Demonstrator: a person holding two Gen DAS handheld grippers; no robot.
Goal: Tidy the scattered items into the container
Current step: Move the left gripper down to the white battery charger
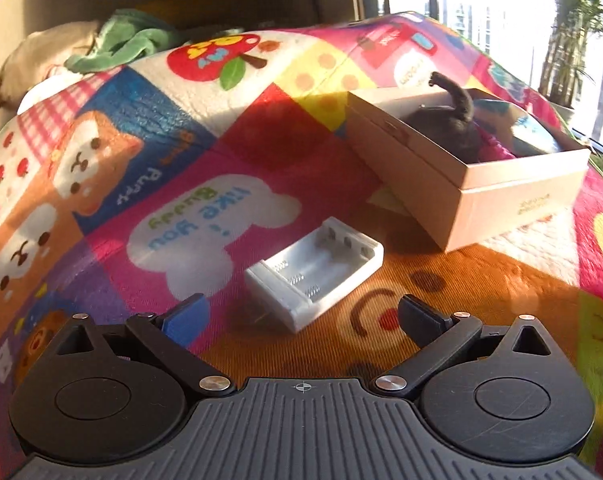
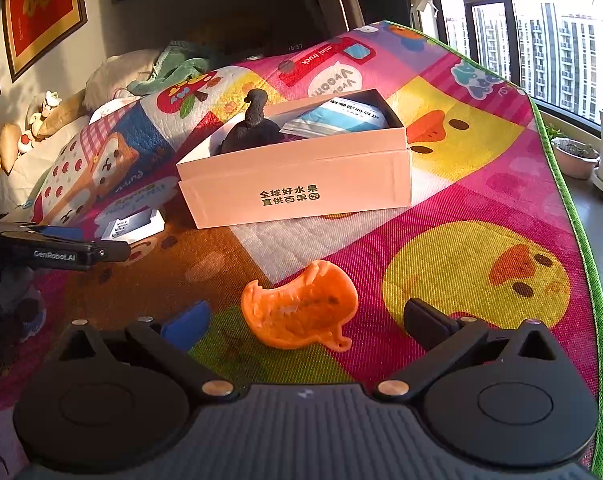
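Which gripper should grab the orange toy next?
Probably the right gripper: its open fingers already flank the orange plastic duck-shaped mould. The left gripper faces the white plastic battery holder.

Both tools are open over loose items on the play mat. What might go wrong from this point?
1. The white battery holder lies askew to the left tool, so the fingers may pinch a corner and twist it free.
2. The orange mould looks thin and irregular; the right tool might slip off its rim.
3. The pink box already holds a dark plush toy, leaving less room.

cartoon play mat, potted plant, perhaps pillows
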